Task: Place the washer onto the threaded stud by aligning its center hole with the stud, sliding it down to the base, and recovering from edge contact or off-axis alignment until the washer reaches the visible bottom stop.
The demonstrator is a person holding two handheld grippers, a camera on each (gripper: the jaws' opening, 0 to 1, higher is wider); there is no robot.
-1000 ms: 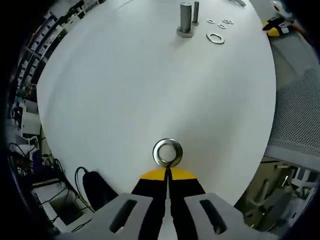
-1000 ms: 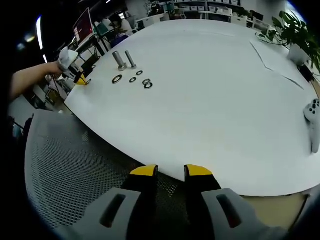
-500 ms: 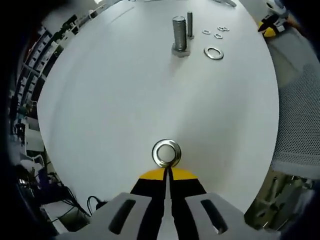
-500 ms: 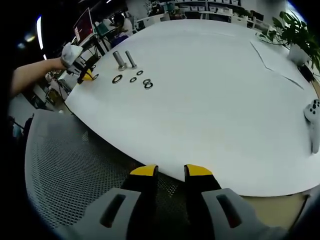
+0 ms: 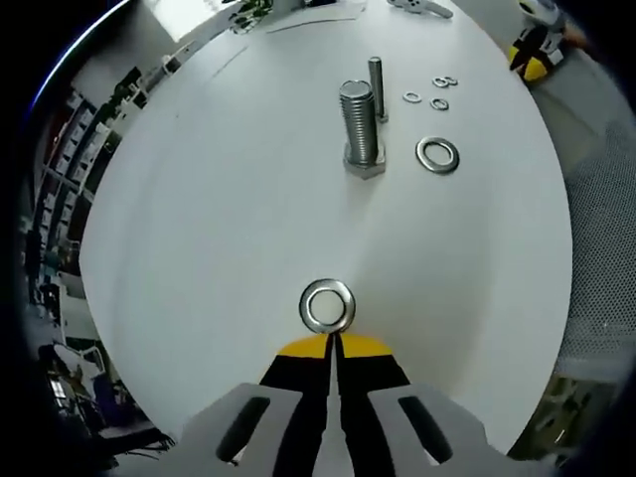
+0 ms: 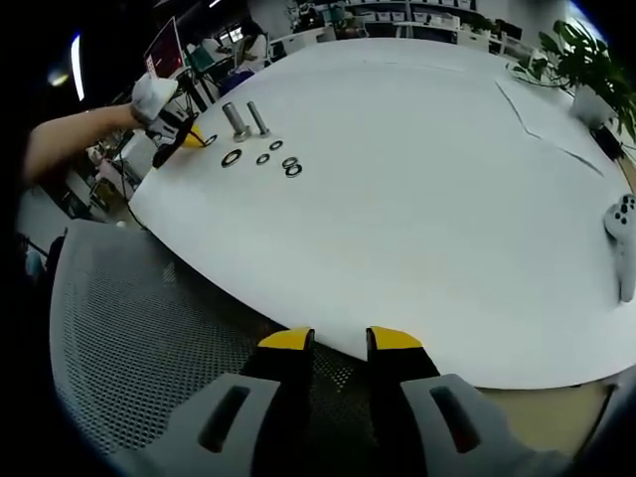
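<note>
1. Compared with half a second earlier, the threaded stud (image 5: 360, 129) is seen larger and lower in the left gripper view, so the left gripper (image 5: 331, 341) has been carried closer to it; in the right gripper view that gripper (image 6: 196, 138) has also come nearer the stud (image 6: 237, 120).
2. A washer (image 5: 328, 305) is pinched by its near rim between the pressed-together jaws of the left gripper, with its hole facing up and its flat face roughly level with the white table (image 5: 219, 209).
3. It is held well short of the stud, which stands upright on its hex head, long axis vertical.
4. Just beyond the stud a thinner bolt (image 5: 376, 84) stands upright.
5. Beside the stud a large loose washer (image 5: 437, 154) lies flat, and three small washers (image 5: 433, 94) lie further off.
6. Nothing stands between the held washer and the stud.
7. The right gripper (image 6: 340, 341) is held over a mesh chair back (image 6: 139, 328), far from the stud, jaws spread and empty.
</note>
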